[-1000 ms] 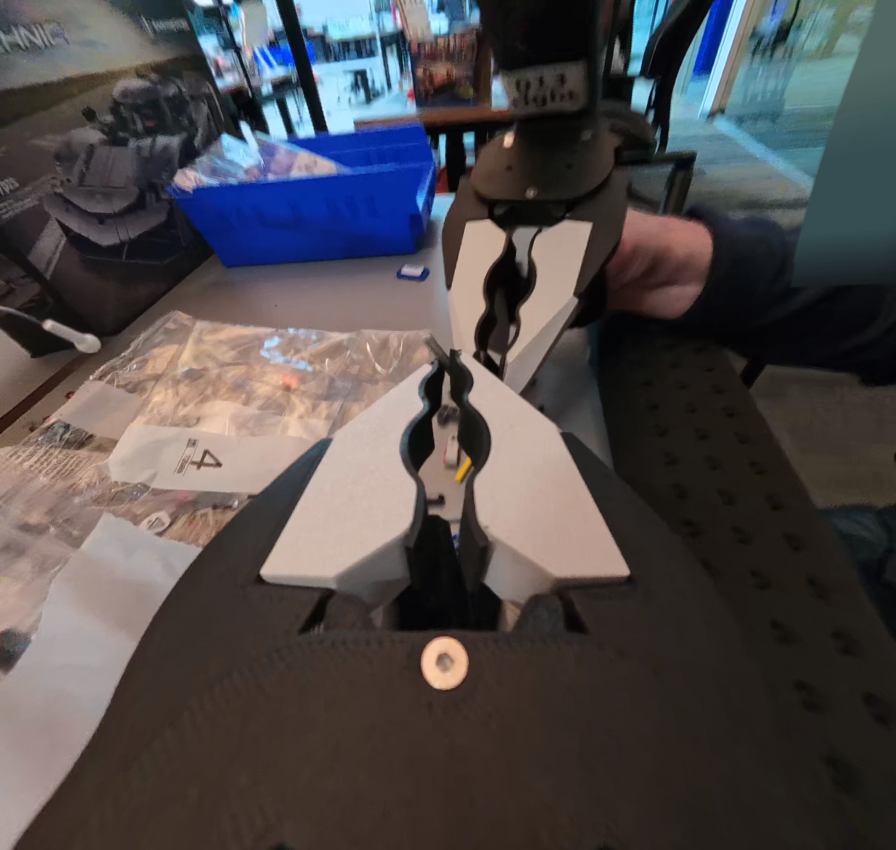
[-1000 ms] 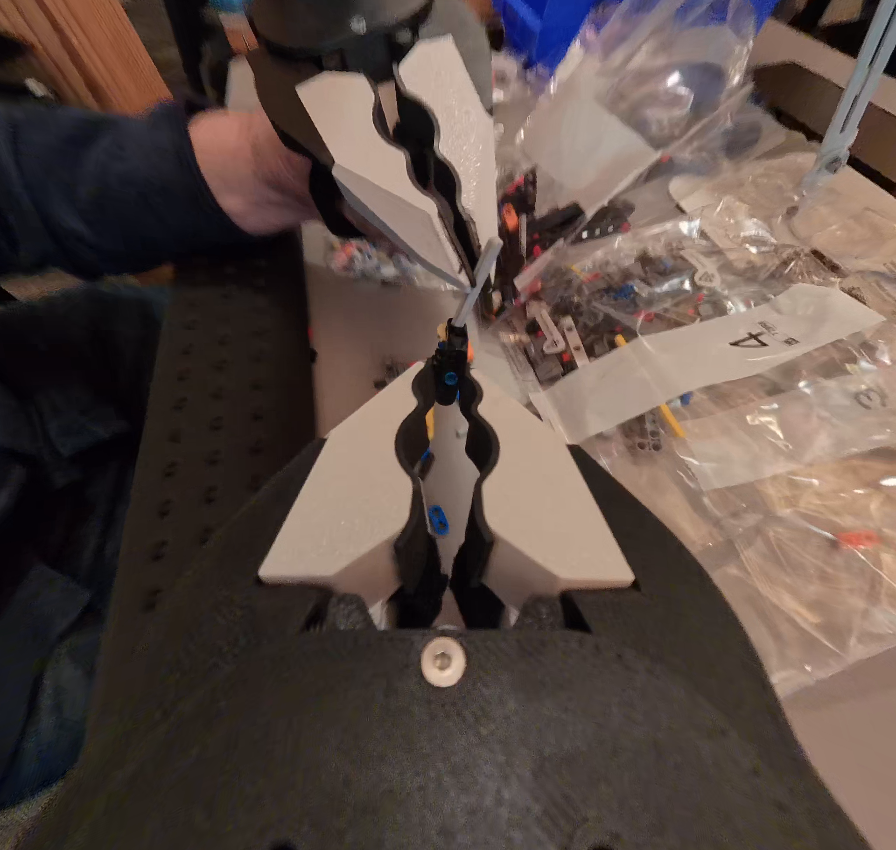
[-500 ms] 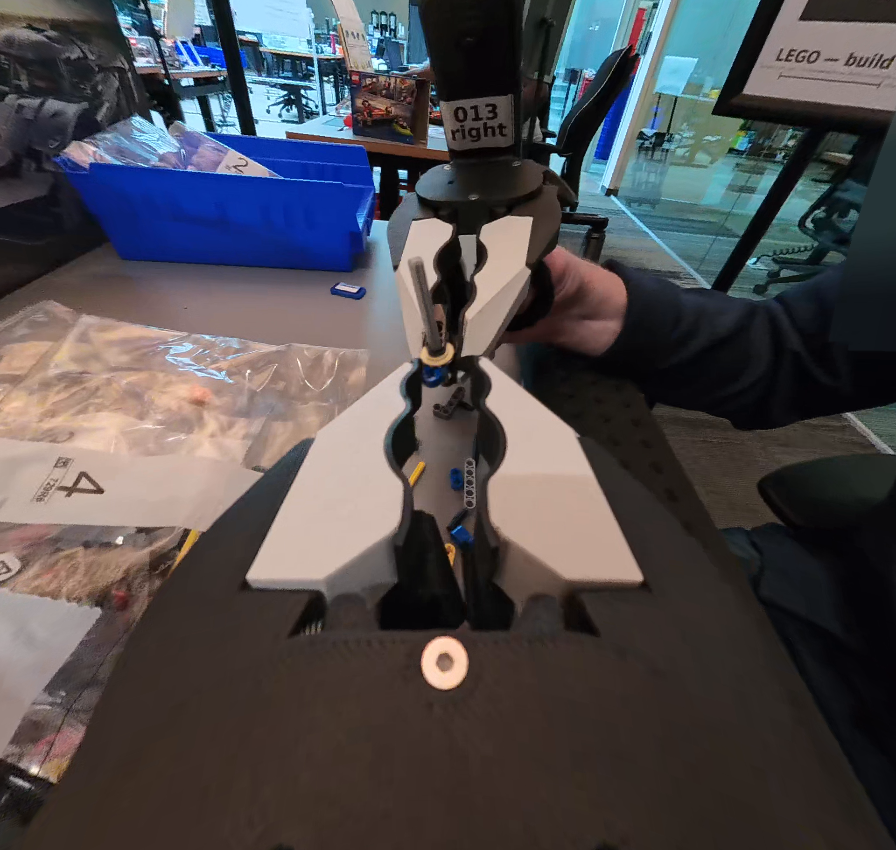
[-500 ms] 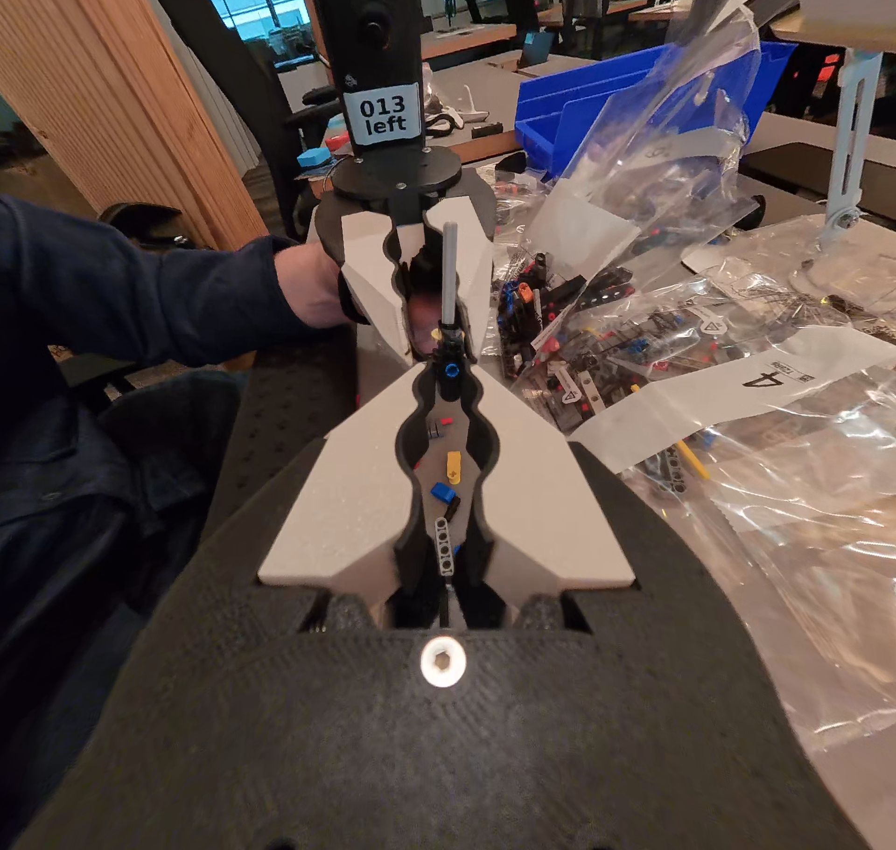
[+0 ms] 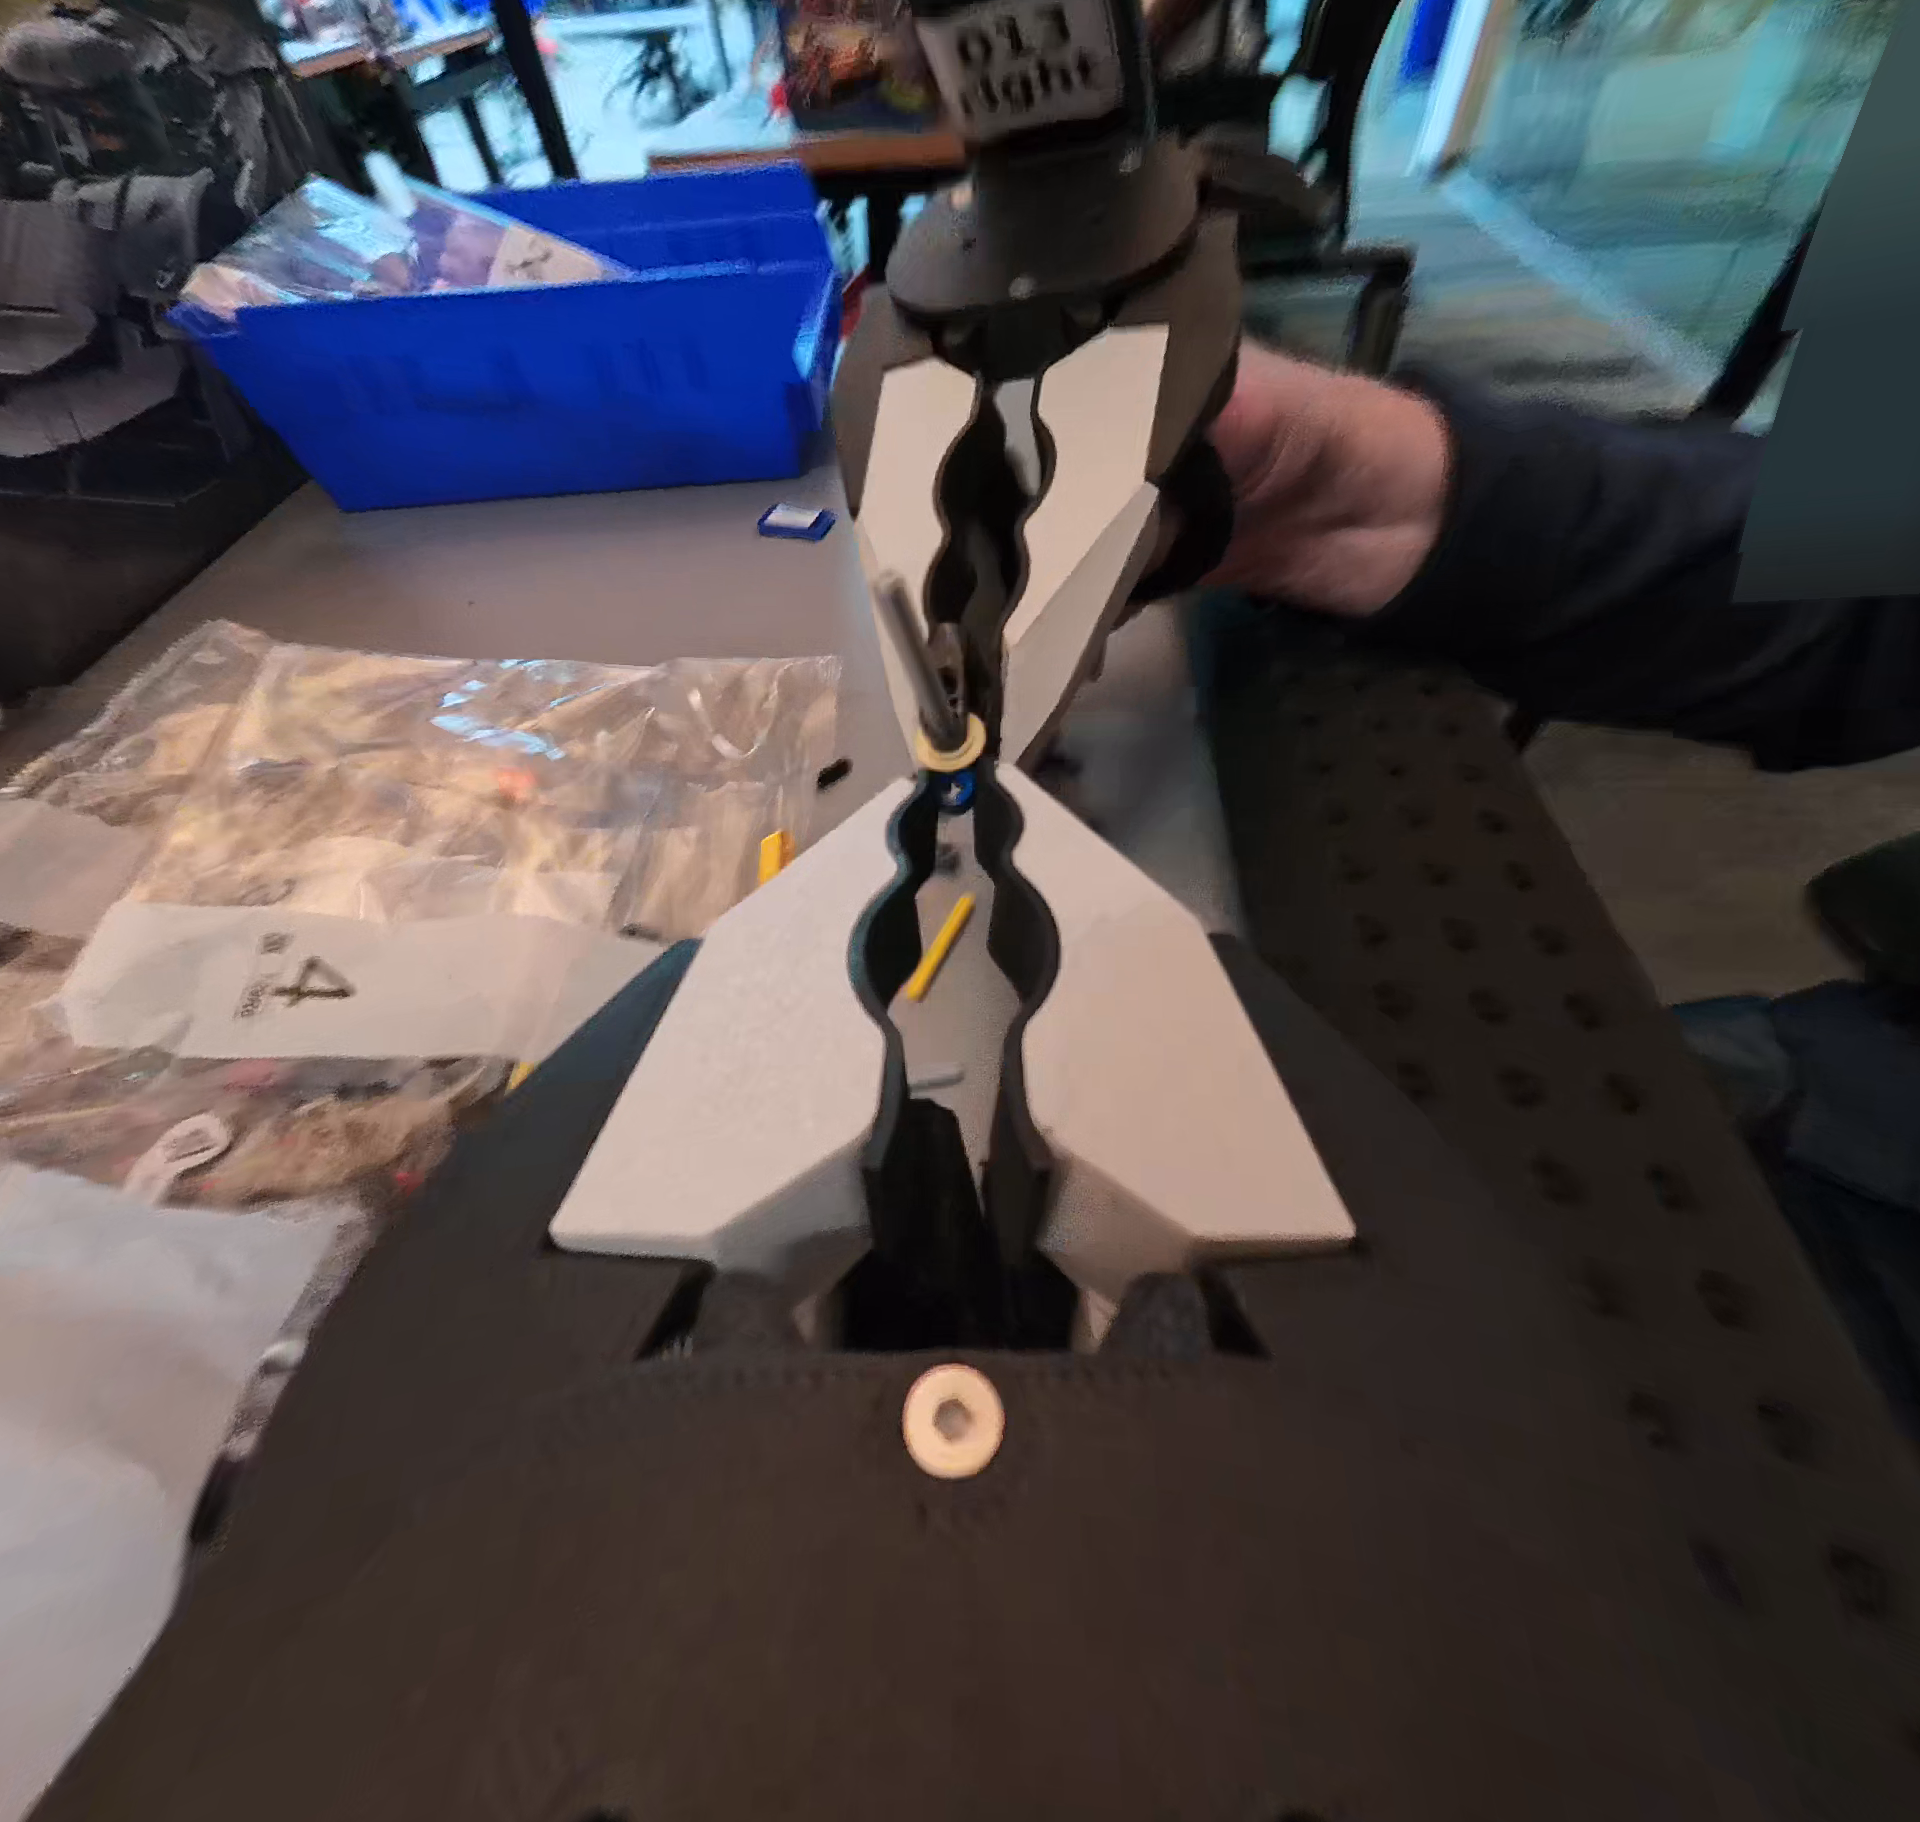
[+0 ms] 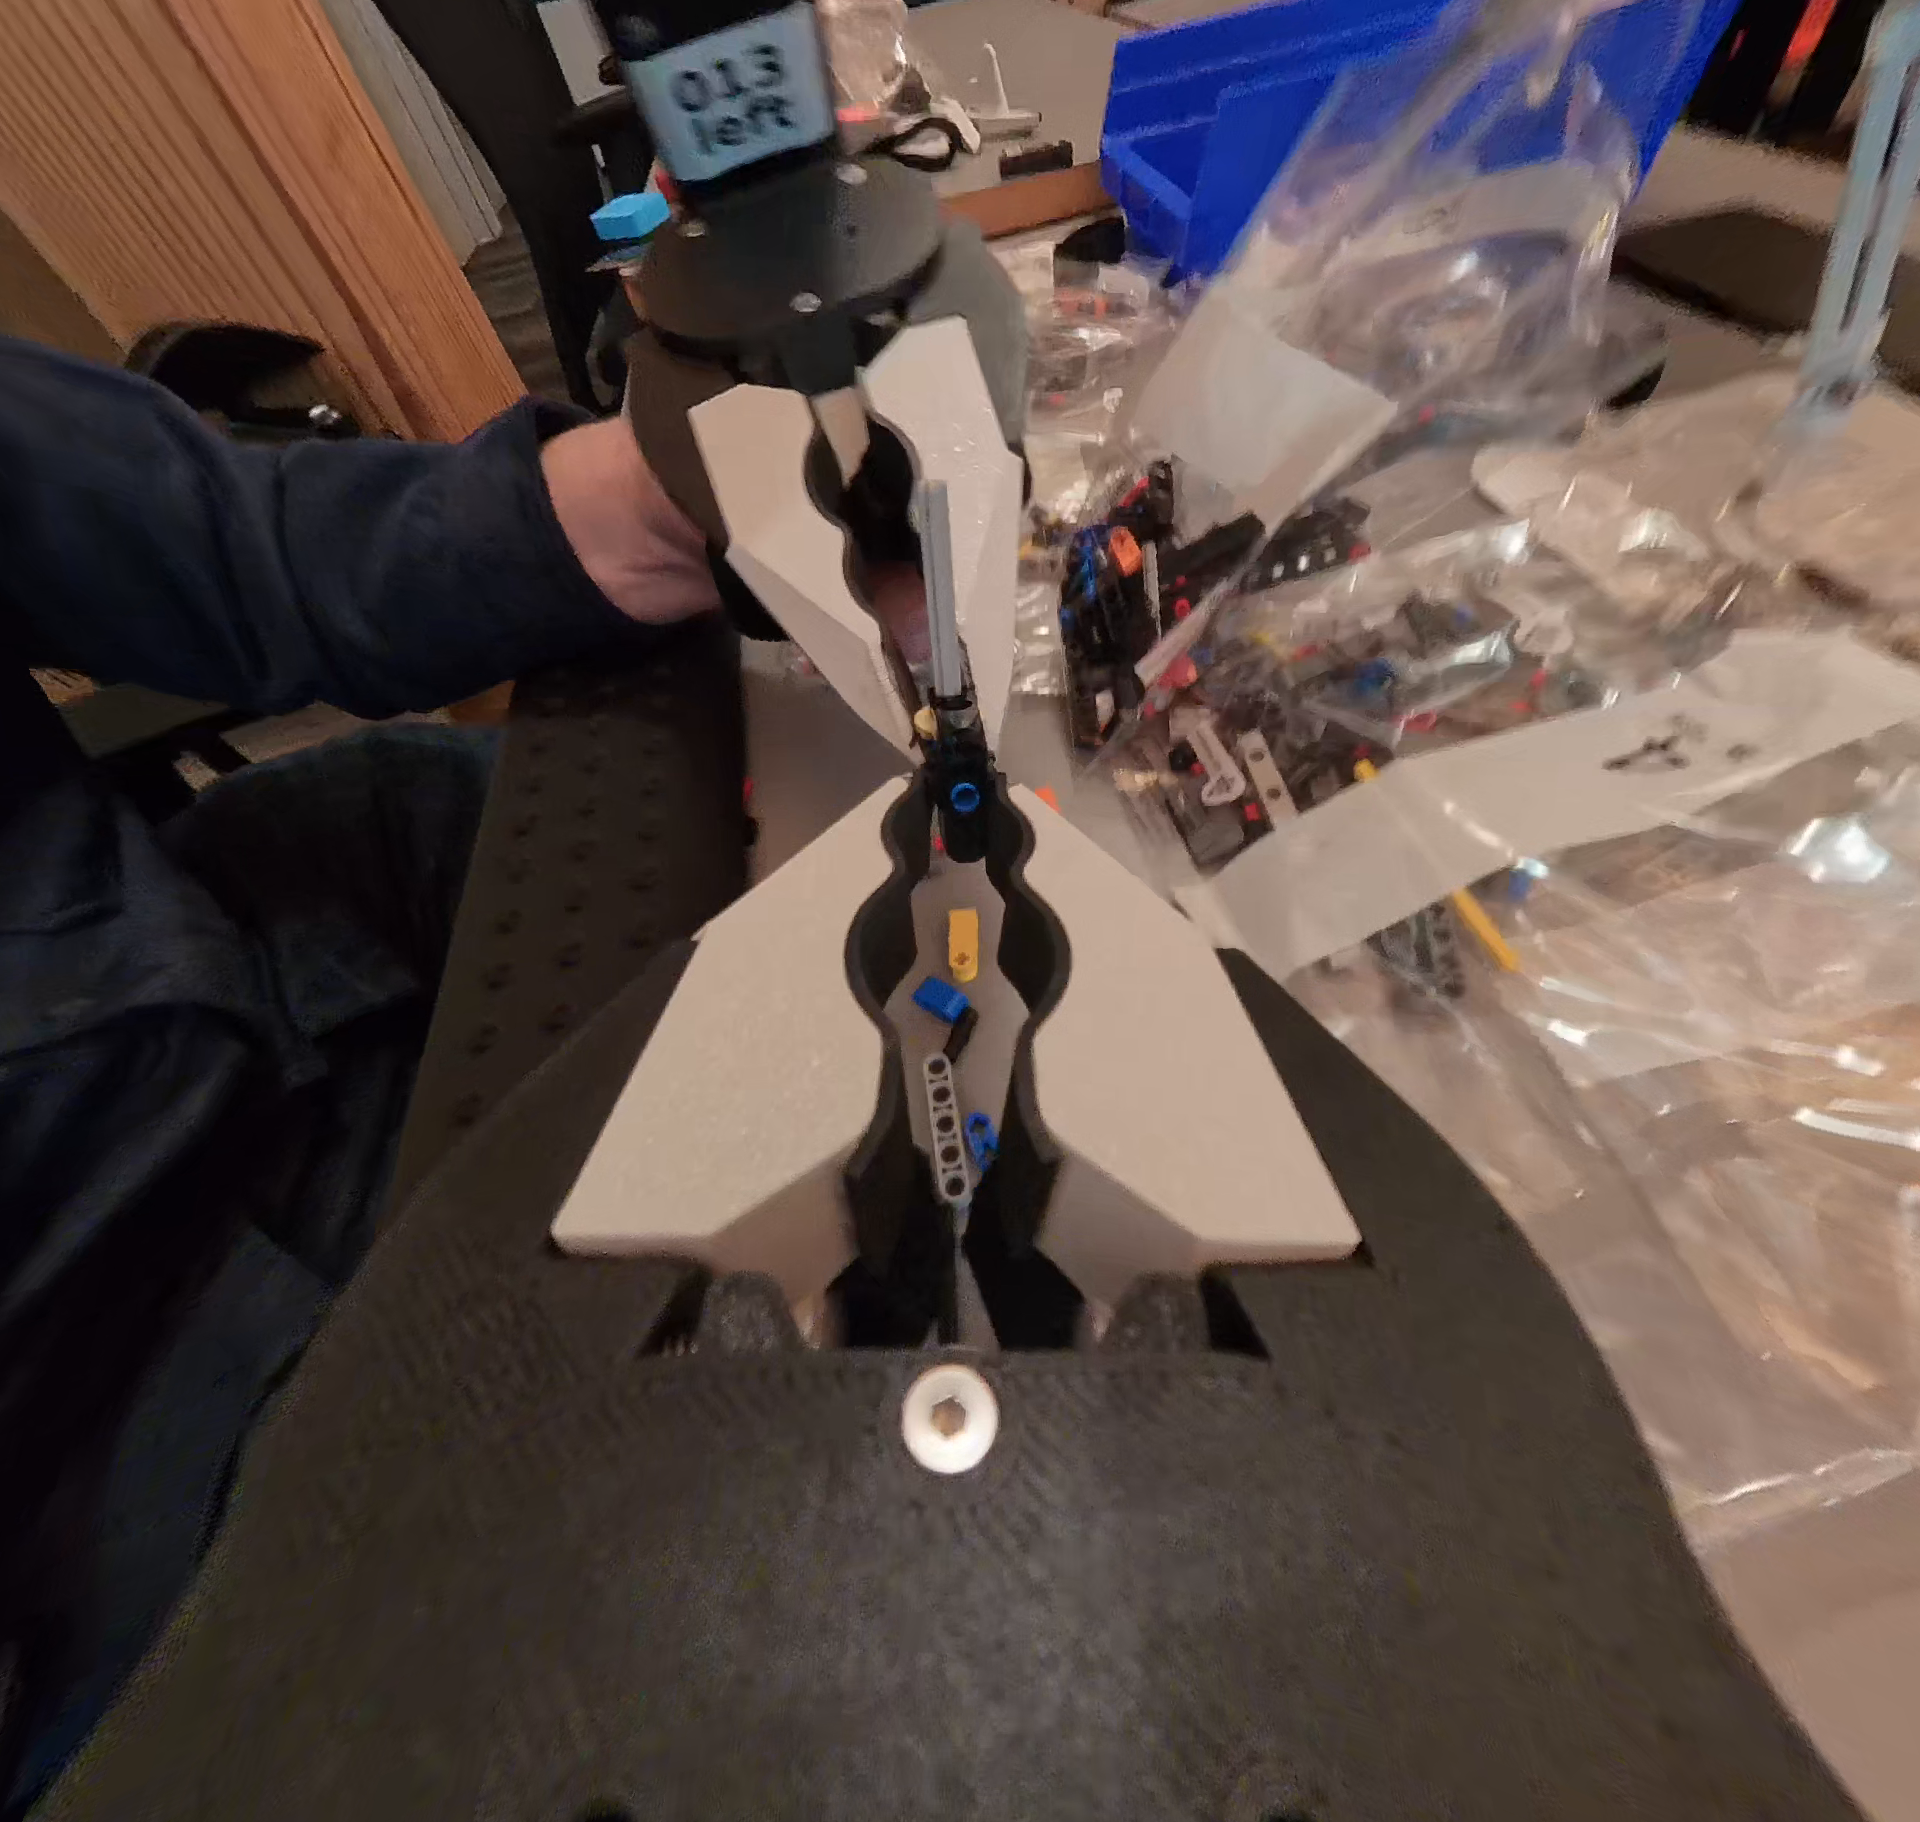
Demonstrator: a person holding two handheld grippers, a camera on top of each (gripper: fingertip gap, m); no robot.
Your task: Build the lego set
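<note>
My left gripper (image 5: 951, 785) and right gripper (image 6: 961, 801) meet tip to tip above the table, both shut on one small lego assembly. The assembly is a black connector (image 6: 958, 816) with a blue pin (image 6: 964, 792), a tan ring (image 5: 954, 742) and a grey axle (image 6: 940, 588) standing up from it. In the left wrist view the axle (image 5: 914, 650) leans in front of the right gripper's fingers (image 5: 1091, 484). In the right wrist view it rises in front of the left gripper's fingers (image 6: 769, 525). A hand holds each gripper.
Loose pieces lie on the grey table below: a yellow piece (image 6: 963, 941), a blue piece (image 6: 940, 998), a grey beam (image 6: 943, 1128), a yellow rod (image 5: 940, 946). Clear bags of parts (image 6: 1351, 681) (image 5: 416, 785), a blue bin (image 5: 540, 390), a black perforated mat (image 5: 1455, 941). The grippers are tip to tip, or close to it. The blue piece (image 6: 940, 998) is about 10 cm from both grippers' fingertips.
Both grippers stay tip to tip on the assembly. Both views have tipped down toward the table since half a second ago. One second ago the tan ring did not show.
</note>
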